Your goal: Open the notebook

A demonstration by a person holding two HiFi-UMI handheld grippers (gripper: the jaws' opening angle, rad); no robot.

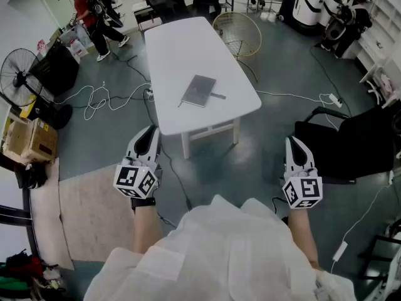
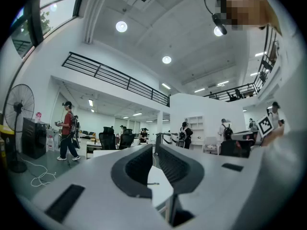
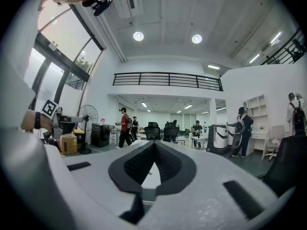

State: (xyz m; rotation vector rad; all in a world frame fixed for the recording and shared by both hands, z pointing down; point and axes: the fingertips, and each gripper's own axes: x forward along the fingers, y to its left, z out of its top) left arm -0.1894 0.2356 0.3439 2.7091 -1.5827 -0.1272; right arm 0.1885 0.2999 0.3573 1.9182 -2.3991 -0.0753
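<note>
Both the left gripper [image 1: 148,135] and right gripper [image 1: 294,144] are pressed together, empty. The notebook [image 1: 199,90] lies closed on the table [image 1: 175,42]

text: none I can read in any view | notebook [image 1: 199,90] cover: no print I can make out | my left gripper [image 1: 148,137] and right gripper [image 1: 295,145]: cubes carry square black-and-white marker patterns, no letters or numbers
</note>
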